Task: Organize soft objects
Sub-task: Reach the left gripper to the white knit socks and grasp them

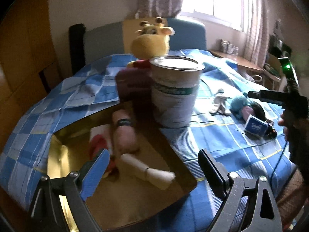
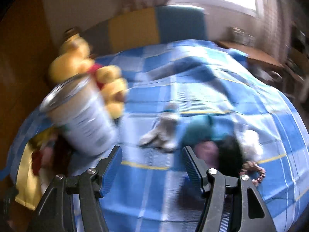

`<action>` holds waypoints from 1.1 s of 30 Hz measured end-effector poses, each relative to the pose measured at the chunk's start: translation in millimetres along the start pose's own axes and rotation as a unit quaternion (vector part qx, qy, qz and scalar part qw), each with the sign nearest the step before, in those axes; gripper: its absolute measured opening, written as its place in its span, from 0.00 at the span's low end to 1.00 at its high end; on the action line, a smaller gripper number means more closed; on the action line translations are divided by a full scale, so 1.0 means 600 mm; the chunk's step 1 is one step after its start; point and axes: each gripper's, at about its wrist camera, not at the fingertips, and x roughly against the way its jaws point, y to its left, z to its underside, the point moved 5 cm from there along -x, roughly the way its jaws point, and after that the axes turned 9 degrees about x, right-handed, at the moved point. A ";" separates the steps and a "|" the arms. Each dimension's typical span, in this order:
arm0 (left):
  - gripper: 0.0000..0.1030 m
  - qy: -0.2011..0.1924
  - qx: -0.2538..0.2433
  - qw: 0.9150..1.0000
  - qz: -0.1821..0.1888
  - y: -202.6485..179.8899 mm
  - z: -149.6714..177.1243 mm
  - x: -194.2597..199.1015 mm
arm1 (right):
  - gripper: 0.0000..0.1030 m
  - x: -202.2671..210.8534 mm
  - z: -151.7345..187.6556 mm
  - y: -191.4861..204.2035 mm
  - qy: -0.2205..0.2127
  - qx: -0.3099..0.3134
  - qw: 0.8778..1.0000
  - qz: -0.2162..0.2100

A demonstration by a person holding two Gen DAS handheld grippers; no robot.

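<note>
Progress partial: open gold-lined cardboard box (image 1: pixel 58 150) holds rolled pink and cream cloths (image 1: pixel 125 135); grey plush (image 2: pixel 162 135) and teal plush (image 2: pixel 200 131) wait on blue checked bedspread (image 2: pixel 154 183). Left gripper (image 1: pixel 152 166) wide open, right gripper (image 2: pixel 152 164) partly open, both empty.

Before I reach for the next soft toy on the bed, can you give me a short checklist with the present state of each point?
1. Left gripper empty and open: ok.
2. Right gripper empty and open: ok.
3. Box open with room left beside the rolls: ok.
4. Soft toys still out on the bedcover, grey toy and teal toy: not ok.
5. Path to the grey toy free of the can: ok, the can stands off to one side.
6. Right view sharp enough to aim: not ok, it is blurred.
</note>
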 end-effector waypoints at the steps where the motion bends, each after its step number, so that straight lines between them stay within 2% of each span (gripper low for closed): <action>1: 0.91 0.001 -0.004 1.000 0.002 -0.007 -0.001 -0.002 | 0.63 -0.002 0.002 -0.026 -0.004 -0.022 1.000 0.012; 6: 0.91 0.013 -0.032 0.999 0.018 -0.057 -0.006 -0.025 | 0.63 -0.009 0.026 -0.117 -0.011 -0.118 0.992 0.049; 9: 0.91 0.022 -0.040 0.999 0.029 -0.083 -0.009 -0.039 | 0.63 -0.001 0.028 -0.152 -0.028 -0.163 0.985 0.050; 12: 0.91 0.027 -0.051 0.998 0.036 -0.105 -0.010 -0.051 | 0.63 0.001 0.036 -0.170 -0.025 -0.190 0.981 0.044; 20: 0.91 0.047 -0.074 0.994 0.062 -0.164 -0.015 -0.083 | 0.63 0.004 0.045 -0.184 -0.023 -0.219 0.975 0.029; 33: 0.91 0.072 -0.103 0.989 0.082 -0.232 -0.011 -0.130 | 0.63 0.008 0.050 -0.202 -0.031 -0.260 0.965 0.000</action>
